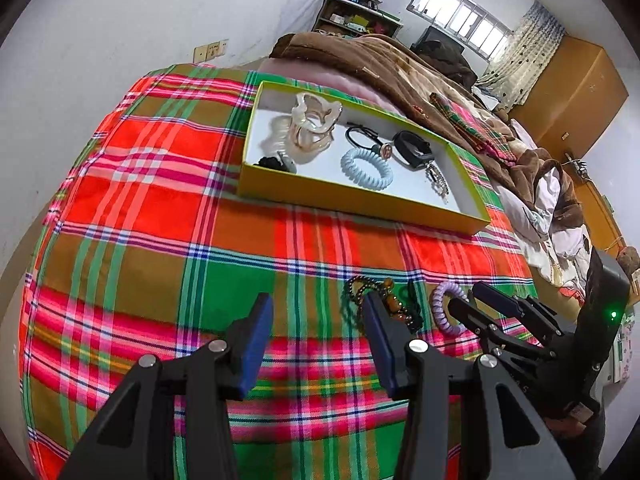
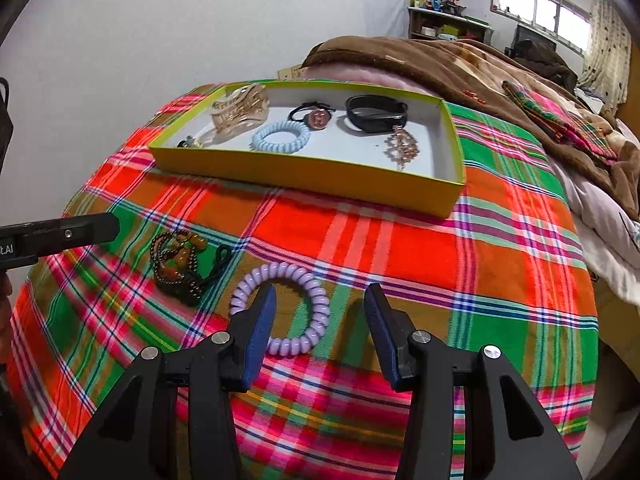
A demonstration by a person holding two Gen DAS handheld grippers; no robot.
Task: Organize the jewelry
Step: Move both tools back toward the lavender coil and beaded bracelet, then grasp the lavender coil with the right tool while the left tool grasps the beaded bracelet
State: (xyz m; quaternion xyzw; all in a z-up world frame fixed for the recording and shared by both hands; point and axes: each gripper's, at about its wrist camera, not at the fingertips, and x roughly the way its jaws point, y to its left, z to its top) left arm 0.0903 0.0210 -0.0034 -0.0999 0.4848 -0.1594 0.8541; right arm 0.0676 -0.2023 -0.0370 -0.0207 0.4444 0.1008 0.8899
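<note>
Glossy plastic purple coil bracelet (image 2: 282, 308) — woven plaid cloth (image 2: 440, 264)

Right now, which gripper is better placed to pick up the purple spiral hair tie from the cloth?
Right. The right gripper is open just over the purple spiral hair tie, one finger already inside its ring. The left gripper is open beside the beaded bracelet, farther from the tie.

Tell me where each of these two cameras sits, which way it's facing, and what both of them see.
Left wrist: on the left gripper, tilted down over the plaid cloth; the right gripper shows alongside.
Right wrist: on the right gripper, open above the purple coil hair tie; the left gripper's finger enters at left.
Shared: yellow tray, beaded bracelet, hair tie.
</note>
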